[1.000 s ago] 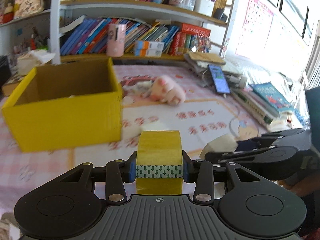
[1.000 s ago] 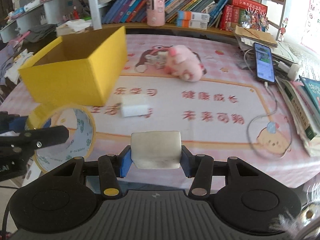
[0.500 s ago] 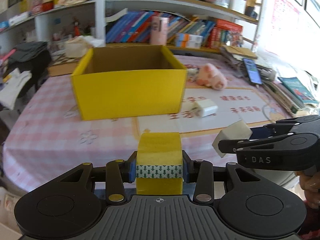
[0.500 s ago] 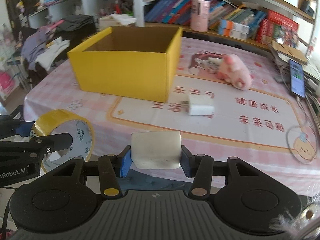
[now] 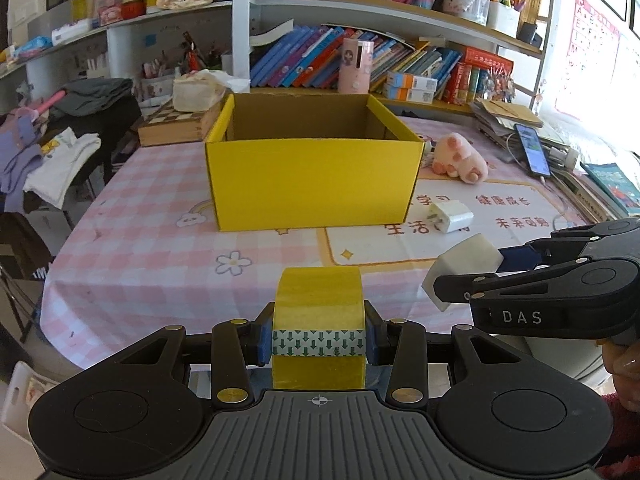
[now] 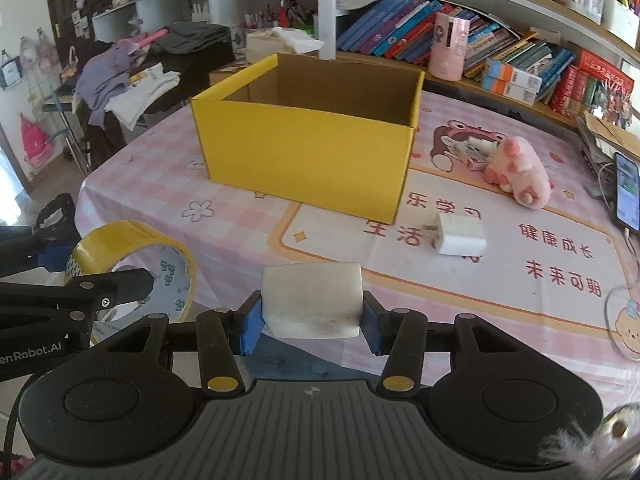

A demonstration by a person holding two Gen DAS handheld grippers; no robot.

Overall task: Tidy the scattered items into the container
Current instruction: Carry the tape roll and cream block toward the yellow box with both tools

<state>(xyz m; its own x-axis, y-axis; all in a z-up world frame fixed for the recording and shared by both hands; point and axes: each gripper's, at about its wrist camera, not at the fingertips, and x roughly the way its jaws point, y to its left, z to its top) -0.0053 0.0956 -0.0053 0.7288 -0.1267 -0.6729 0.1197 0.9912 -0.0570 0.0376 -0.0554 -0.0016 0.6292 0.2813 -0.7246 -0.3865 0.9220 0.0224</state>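
Observation:
My left gripper is shut on a roll of yellow tape, held off the table's near edge. The same tape roll shows at the left of the right wrist view. My right gripper is shut on a white block, also seen as the white block beside the tape. The open yellow box stands ahead on the pink checked tablecloth; its inside looks bare from here. A white charger and a pink plush toy lie to the box's right.
Small white toys sit behind the plush. A phone on a cable and stacked books line the right edge. Bookshelves run behind the table. A chair with clothes stands at the left.
Both grippers have pulled back from the table and swung left, each keeping its grip. The yellow box now sits centred ahead and farther away.

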